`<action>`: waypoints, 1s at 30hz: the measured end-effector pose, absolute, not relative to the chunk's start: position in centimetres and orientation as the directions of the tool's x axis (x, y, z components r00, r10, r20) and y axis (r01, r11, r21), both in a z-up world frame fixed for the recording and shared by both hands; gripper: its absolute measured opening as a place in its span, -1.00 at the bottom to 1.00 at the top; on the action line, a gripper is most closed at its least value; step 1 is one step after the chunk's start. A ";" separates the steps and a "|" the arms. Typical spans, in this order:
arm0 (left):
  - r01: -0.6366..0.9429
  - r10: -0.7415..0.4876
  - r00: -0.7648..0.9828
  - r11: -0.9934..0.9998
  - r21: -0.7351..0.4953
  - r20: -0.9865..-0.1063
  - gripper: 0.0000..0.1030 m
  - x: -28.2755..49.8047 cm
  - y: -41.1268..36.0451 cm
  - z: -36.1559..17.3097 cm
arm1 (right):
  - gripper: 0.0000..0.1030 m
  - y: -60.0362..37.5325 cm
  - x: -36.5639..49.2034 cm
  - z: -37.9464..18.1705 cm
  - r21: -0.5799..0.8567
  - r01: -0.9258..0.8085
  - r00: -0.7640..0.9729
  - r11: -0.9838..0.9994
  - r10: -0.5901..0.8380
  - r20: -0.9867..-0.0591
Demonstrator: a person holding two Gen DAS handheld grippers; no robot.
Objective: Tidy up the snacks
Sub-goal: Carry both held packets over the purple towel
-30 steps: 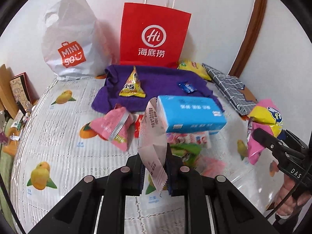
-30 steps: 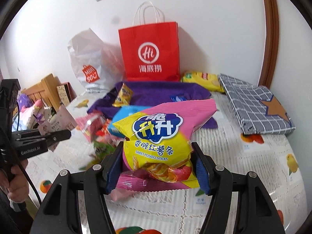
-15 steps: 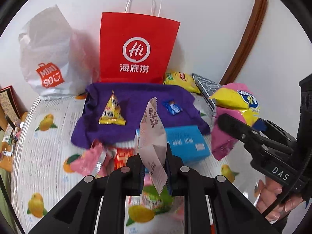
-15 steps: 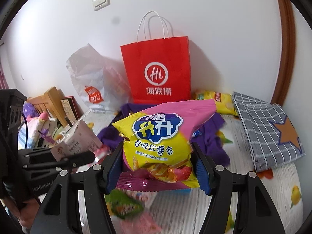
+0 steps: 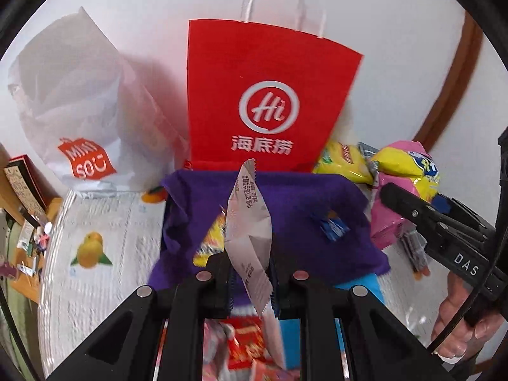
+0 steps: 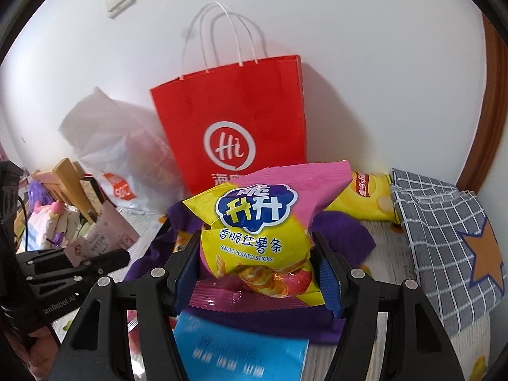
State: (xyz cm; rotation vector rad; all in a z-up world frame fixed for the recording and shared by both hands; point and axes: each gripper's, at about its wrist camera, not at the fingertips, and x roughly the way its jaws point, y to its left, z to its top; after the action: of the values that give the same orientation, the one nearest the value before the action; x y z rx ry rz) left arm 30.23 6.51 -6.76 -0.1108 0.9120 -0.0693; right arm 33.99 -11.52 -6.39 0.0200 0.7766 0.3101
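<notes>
Sweet potato sticks bag (image 6: 254, 238), puffy glossy foil in pink and yellow, sits clamped between the right gripper's (image 6: 257, 273) blue ribbed pads, held above the purple cloth (image 6: 346, 238); the left gripper (image 5: 249, 282) pinches a thin, crinkled pale pink sachet (image 5: 249, 222) with serrated ends, upright; behind both stands a stiff red paper bag (image 5: 266, 95) with white cord handles, its inside hidden; beside it a slumped white plastic bag (image 5: 76, 95); a blue tissue pack (image 6: 241, 349) lies just below.

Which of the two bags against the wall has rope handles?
The red paper bag, with white rope handles sticking up. The white plastic bag beside it shows none.
</notes>
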 end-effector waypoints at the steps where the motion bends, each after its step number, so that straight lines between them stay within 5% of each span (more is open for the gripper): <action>1: 0.012 -0.103 0.607 0.993 -0.121 -0.788 -0.68 30.8 6.7 -7.0 | 0.25 -11.5 34.4 -6.7 0.127 -0.266 0.667 0.955 0.278 -0.691; 30: -0.102 -0.024 0.464 0.992 -0.080 -0.886 -0.68 35.5 10.9 -13.1 | 0.26 -11.2 39.0 -16.4 0.022 -0.291 0.480 0.956 0.166 -0.862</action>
State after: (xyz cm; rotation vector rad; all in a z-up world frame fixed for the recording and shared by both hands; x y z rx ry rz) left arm 35.54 10.94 -13.08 -0.1281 1.0881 0.0479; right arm 39.03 -11.17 -16.35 -0.1340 1.0340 0.2799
